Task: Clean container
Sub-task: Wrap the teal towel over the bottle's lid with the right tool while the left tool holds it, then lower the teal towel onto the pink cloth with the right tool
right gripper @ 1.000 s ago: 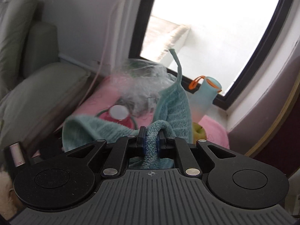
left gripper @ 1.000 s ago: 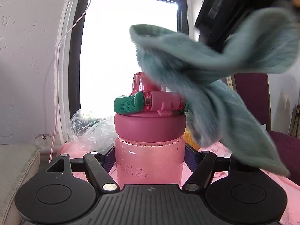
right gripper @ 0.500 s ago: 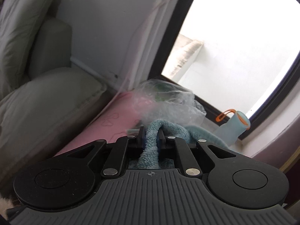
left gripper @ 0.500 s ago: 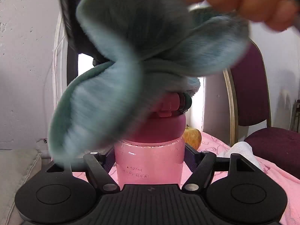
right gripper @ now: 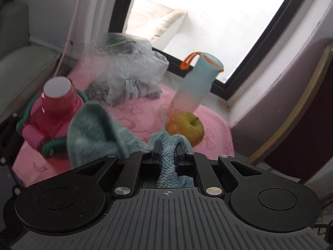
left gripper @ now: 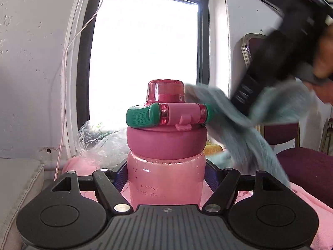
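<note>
Midway, I'd say: left tool (left gripper: 166, 179) clamps pink bottle (left gripper: 166, 166) upright, right tool (right gripper: 167, 156) pinching teal cloth (right gripper: 93, 131) vs lid's side, w/ body prob unwiped.

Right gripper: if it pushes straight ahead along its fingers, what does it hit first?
Probably the apple, straight ahead of the right gripper, which is shut on the cloth. Depth unclear.

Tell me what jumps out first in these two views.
The pink water bottle stands front and centre, clamped between the left gripper's jaws against a bright window. At its right side a blurred teal towel hangs from the right gripper. Behind, a yellow-green apple sits on the pink cloth.
</note>
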Demonstrator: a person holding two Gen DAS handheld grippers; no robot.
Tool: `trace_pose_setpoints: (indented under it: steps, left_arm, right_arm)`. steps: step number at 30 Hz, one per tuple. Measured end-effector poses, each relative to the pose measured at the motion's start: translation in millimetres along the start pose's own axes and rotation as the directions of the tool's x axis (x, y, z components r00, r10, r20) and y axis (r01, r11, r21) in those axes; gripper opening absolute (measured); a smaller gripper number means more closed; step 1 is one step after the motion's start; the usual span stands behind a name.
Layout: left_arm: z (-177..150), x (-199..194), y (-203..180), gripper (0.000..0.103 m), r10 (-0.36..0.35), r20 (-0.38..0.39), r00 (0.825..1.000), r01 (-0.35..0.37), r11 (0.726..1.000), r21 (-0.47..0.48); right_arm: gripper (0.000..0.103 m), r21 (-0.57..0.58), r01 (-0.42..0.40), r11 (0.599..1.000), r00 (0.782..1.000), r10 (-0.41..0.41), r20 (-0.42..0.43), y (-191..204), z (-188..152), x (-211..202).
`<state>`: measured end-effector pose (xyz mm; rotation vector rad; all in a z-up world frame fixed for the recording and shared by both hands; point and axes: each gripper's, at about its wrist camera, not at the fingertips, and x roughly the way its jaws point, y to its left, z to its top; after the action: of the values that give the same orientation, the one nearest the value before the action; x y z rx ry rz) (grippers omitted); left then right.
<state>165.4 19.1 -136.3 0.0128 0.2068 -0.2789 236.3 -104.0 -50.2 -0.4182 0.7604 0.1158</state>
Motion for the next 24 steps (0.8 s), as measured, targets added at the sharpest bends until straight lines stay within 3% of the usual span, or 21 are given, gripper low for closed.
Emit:
trace_pose_setpoints:
  steps: [4,9,14,18,20,23,24]
  left_arm:
    - [0.2,3.7,4.3,0.071,0.000,-0.004,1.000,0.000,1.000,-0.004]
    - [1.0,-6.4,-0.1,0.071,0.002,-0.003,1.000,-0.002,1.000,-0.001]
    - [1.4,-9.3,0.3,0.071,-0.002,-0.005,1.000,0.002,1.000,0.000]
    - [2.1,-10.4,0.9,0.071,-0.007,-0.007,1.000,0.007,1.000,-0.004]
    - [2.3,-10.6,1.1,0.071,-0.007,-0.008,1.000,0.007,1.000,-0.006]
    - [2.3,-10.7,0.8,0.071,-0.005,-0.009,1.000,0.005,1.000,-0.008]
    - [2.3,-10.6,0.9,0.071,-0.004,-0.010,1.000,0.004,1.000,-0.009]
  right_arm:
    - [0.012,0.066,-0.046,0.997,0.998,0.048,-0.028,-19.5,-10.2,-8.5]
    - [0.014,0.078,-0.104,0.991,0.988,0.112,-0.109,-15.3,-22.0,-6.8]
    - [0.030,0.100,-0.174,0.980,0.961,0.191,-0.201,-2.1,-41.1,6.2]
    - [0.046,0.110,-0.196,0.974,0.941,0.219,-0.258,-2.3,-55.1,6.7]
    - [0.056,0.143,-0.218,0.965,0.943,0.246,-0.225,-10.9,-56.8,-7.0]
    - [0.077,0.185,-0.224,0.957,0.960,0.249,-0.124,-25.9,-57.2,-32.4]
    - [0.089,0.190,-0.219,0.957,0.967,0.238,-0.087,-30.4,-57.4,-37.1]
